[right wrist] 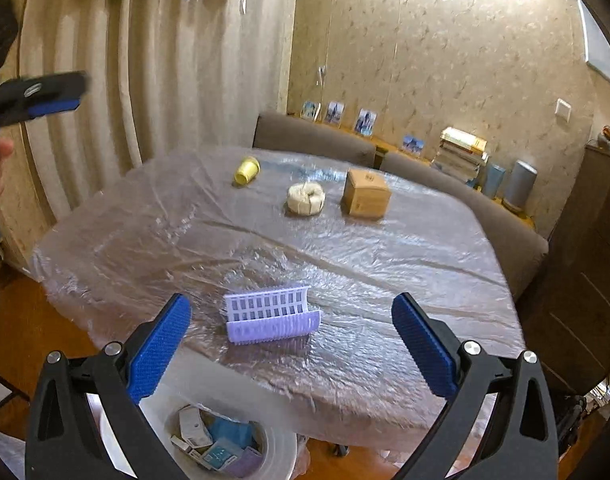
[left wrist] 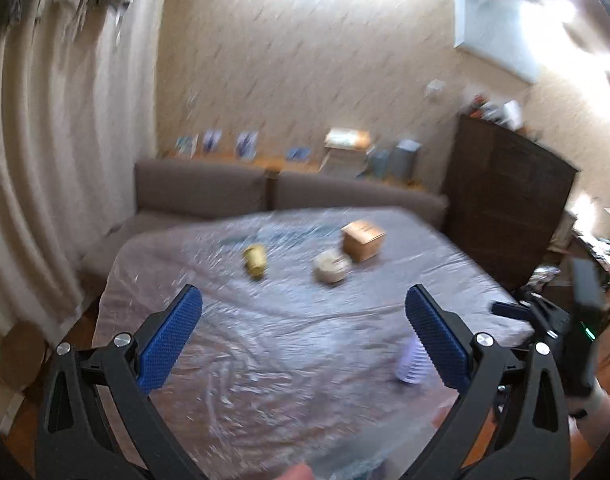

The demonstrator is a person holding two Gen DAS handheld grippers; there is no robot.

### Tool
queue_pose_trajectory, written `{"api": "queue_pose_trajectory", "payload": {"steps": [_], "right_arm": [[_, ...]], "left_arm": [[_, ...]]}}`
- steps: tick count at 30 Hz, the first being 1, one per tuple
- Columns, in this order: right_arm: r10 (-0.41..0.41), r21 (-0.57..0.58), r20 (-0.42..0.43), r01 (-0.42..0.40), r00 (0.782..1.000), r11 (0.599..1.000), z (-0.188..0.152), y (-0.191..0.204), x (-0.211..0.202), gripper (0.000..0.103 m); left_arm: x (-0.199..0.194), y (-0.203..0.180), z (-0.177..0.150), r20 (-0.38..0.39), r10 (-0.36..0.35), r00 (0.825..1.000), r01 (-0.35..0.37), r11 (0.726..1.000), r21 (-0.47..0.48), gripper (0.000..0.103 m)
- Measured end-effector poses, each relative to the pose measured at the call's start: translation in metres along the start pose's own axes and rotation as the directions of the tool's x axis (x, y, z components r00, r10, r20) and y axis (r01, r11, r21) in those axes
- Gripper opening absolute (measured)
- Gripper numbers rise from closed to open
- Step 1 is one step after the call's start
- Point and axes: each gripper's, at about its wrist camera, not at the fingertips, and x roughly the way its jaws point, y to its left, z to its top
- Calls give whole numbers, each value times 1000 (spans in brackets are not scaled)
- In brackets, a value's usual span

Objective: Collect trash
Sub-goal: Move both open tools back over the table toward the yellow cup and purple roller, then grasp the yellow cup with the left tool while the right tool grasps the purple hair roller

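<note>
On the plastic-covered table lie a yellow cup on its side, a cream ring-shaped bundle, a brown cardboard box and a lilac slotted basket piece near the front edge. The blurred left wrist view shows the same cup, bundle, box and lilac piece. My right gripper is open just before the lilac piece, holding nothing. My left gripper is open and empty above the table. A white bin with several discarded packets stands below the table's front edge.
A brown sofa runs behind the table, with a shelf of photos and stacked books at the wall. A dark wooden cabinet stands at the right. Curtains hang on the left. The other gripper shows at far left.
</note>
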Motion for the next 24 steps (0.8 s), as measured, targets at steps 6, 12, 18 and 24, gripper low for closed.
{"api": "queue_pose_trajectory", "payload": {"steps": [6, 12, 18, 24], "right_arm": [[18, 33, -73, -15, 997, 999, -5, -3, 44, 99], [39, 56, -101, -34, 994, 998, -8, 0, 62, 99], [73, 94, -116, -63, 990, 994, -12, -1, 74, 99], [87, 103, -112, -75, 990, 992, -13, -2, 77, 99]], "left_arm": [[122, 28, 14, -185, 76, 980, -77, 997, 2, 102], [213, 47, 16, -317, 114, 941, -112, 993, 25, 86], [262, 57, 21, -364, 104, 925, -114, 993, -6, 84], [285, 55, 23, -363, 135, 922, -133, 991, 32, 73]]}}
